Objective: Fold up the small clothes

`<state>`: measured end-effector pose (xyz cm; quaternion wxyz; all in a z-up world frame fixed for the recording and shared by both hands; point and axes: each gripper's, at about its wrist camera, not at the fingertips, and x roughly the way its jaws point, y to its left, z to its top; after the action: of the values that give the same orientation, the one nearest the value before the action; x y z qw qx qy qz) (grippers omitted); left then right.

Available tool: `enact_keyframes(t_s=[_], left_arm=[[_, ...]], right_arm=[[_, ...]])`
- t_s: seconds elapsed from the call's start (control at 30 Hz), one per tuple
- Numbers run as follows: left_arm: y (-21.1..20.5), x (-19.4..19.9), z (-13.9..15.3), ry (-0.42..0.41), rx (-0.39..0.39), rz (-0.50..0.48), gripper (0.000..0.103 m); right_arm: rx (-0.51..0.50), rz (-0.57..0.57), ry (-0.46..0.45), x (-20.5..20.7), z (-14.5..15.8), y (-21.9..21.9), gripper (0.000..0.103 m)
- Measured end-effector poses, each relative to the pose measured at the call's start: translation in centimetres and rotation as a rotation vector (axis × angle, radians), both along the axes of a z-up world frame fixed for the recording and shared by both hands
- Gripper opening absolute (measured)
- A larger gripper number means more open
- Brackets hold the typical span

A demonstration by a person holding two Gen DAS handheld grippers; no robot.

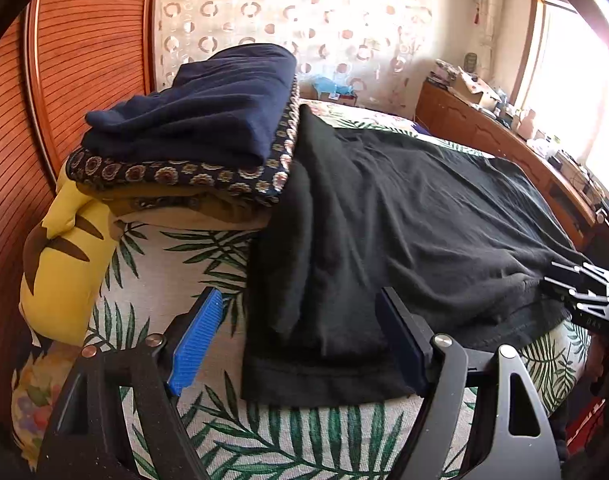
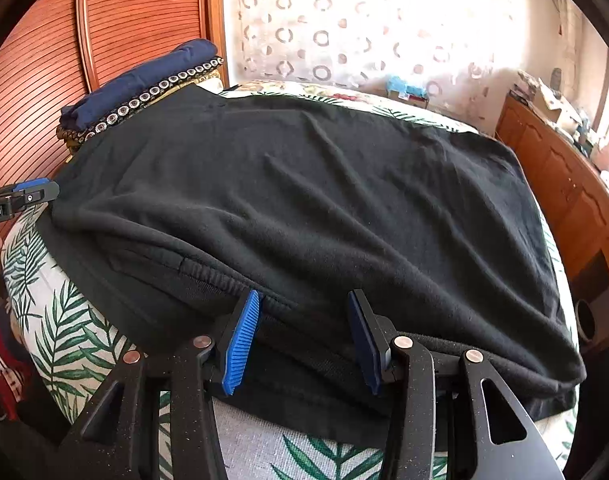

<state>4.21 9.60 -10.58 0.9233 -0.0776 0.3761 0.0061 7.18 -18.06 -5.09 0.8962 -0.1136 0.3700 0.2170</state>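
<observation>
Black garment (image 2: pixel 304 200) is spread wrinkled across leaf-print bedding (image 2: pixel 64 320), frame centre. "Robot.AI" is read at left edge. Left gripper (image 1: pixel 300 340) is spread; right gripper (image 2: pixel 304 340) is parted over the hem, gripping nothing.

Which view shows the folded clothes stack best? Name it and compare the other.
The left wrist view. There the folded clothes stack sits near and large, its navy top, patterned layer and brown layer all readable. In the right wrist view the stack is small, off at the far left, with the black garment covering its lower edge.
</observation>
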Motion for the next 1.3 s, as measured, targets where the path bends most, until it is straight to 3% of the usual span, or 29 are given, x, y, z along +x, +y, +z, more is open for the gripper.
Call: enact_keyframes(t_s=[0.13, 0.23, 0.33, 0.47, 0.7, 0.77, 0.83, 0.87, 1.3], left_arm=[[0.7, 0.3, -0.4, 0.008, -0.043, 0.007, 0.079], [0.6, 0.7, -0.6, 0.015, -0.028, 0.015, 0.078], [0.7, 1.0, -0.9, 0.026, -0.043, 0.004, 0.061], [0.8, 1.4, -1.4, 0.055, -0.047, 0.006, 0.049], [0.7, 1.4, -1.6, 0.068, -0.052, -0.008, 0.048], [0.3, 1.6, -1.7, 0.069, -0.076, -0.051, 0.023], [0.0, 1.8, -1.4, 0.068, -0.087, -0.07, 0.017], [-0.2, 1.9, -1.2, 0.063, -0.097, -0.085, 0.01], [-8.0, 3.4, 7.4, -0.143, -0.149, -0.29, 0.007]], right_arm=[[0.012, -0.027, 0.031, 0.3, 0.0, -0.4, 0.05], [-0.009, -0.025, 0.021, 0.1, -0.1, -0.2, 0.05], [-0.01, -0.025, 0.008, -0.5, -0.1, 0.0, 0.05], [0.004, -0.03, -0.002, -0.8, -0.2, -0.2, 0.05], [-0.003, -0.006, 0.0, -1.2, -0.3, -0.7, 0.051], [0.015, 0.009, 0.005, -1.0, -0.2, -1.1, 0.051], [0.039, 0.02, 0.016, -0.9, -0.1, -1.7, 0.051], [0.05, 0.018, 0.021, -0.8, 0.0, -2.1, 0.051], [0.126, -0.107, -0.087, -2.4, 2.6, -10.8, 0.051]])
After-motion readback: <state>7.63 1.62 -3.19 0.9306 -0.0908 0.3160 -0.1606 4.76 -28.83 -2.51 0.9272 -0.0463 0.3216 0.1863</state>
